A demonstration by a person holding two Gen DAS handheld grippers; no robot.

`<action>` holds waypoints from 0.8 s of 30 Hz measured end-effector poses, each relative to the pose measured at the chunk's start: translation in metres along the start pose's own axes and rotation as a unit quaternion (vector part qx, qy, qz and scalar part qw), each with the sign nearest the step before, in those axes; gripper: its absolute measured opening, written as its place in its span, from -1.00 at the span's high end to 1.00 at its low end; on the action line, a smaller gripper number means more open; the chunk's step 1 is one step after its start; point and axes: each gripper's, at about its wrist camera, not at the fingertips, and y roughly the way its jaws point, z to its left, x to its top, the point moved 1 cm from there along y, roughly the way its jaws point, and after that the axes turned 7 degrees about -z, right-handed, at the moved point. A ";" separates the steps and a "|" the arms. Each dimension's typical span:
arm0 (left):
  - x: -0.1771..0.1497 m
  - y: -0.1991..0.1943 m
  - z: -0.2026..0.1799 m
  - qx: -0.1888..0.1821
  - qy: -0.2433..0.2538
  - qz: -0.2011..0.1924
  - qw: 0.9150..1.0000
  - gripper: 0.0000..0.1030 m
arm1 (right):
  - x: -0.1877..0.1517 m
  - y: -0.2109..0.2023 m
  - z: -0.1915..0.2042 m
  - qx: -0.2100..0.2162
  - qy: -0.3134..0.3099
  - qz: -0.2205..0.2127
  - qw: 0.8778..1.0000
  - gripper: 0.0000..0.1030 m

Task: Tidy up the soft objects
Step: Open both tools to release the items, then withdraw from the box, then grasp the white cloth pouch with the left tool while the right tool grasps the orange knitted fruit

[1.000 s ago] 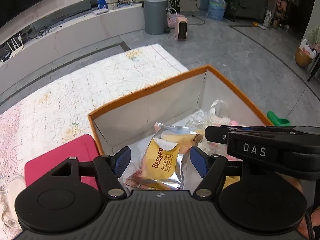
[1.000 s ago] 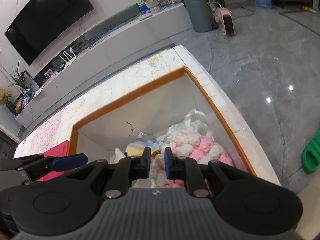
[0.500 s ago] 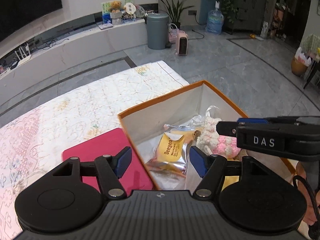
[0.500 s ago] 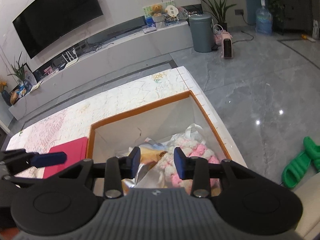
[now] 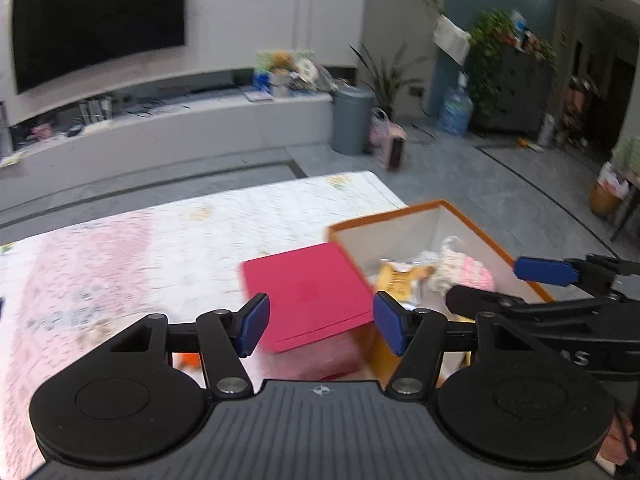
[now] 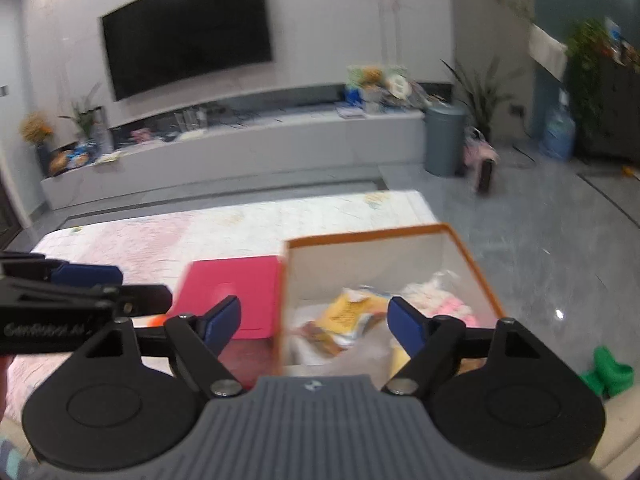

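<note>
An orange-rimmed box point(image 5: 400, 211) point(image 6: 362, 236) stands on the table's right end. Inside lie a yellow snack packet point(image 5: 396, 280) point(image 6: 348, 312) and a pink-and-white knitted soft thing point(image 5: 466, 272) point(image 6: 450, 304). A flat red lid point(image 5: 304, 292) point(image 6: 236, 292) lies just left of the box. My left gripper point(image 5: 322, 328) hovers above the lid's near edge, its jaws closing slightly with nothing between them. My right gripper point(image 6: 315, 326) is above the box's near side, jaws opening wide and empty. Each gripper also shows in the other's view: the right gripper point(image 5: 486, 286), the left gripper point(image 6: 140, 286).
A floral cloth covers the table point(image 5: 160, 248). A small orange object point(image 5: 188, 360) peeks out beneath my left gripper. On the floor are green slippers point(image 6: 608, 372), a grey bin point(image 5: 352, 120) and a pink heater point(image 5: 394, 148). A TV bench runs along the far wall.
Both grippers have drawn back and up from the box, which now looks smaller. The right jaws went from nearly shut to wide open. The packet and knitted thing stayed in the box.
</note>
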 end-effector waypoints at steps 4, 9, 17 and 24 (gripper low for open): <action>-0.016 -0.022 0.026 0.022 -0.008 -0.015 1.000 -0.37 | -0.012 -0.013 0.030 0.033 -0.007 0.004 0.999 -0.65; -0.042 -0.045 0.061 0.048 -0.021 -0.014 0.999 -0.37 | -0.034 -0.016 0.066 0.072 -0.014 0.002 0.997 -0.65; -0.089 -0.048 0.116 0.061 -0.020 0.032 0.997 -0.27 | -0.080 0.011 0.111 0.133 -0.013 0.016 0.991 -0.70; -0.116 -0.039 0.151 0.062 0.002 0.046 0.997 -0.17 | -0.101 0.052 0.150 0.140 -0.047 0.048 0.988 -0.47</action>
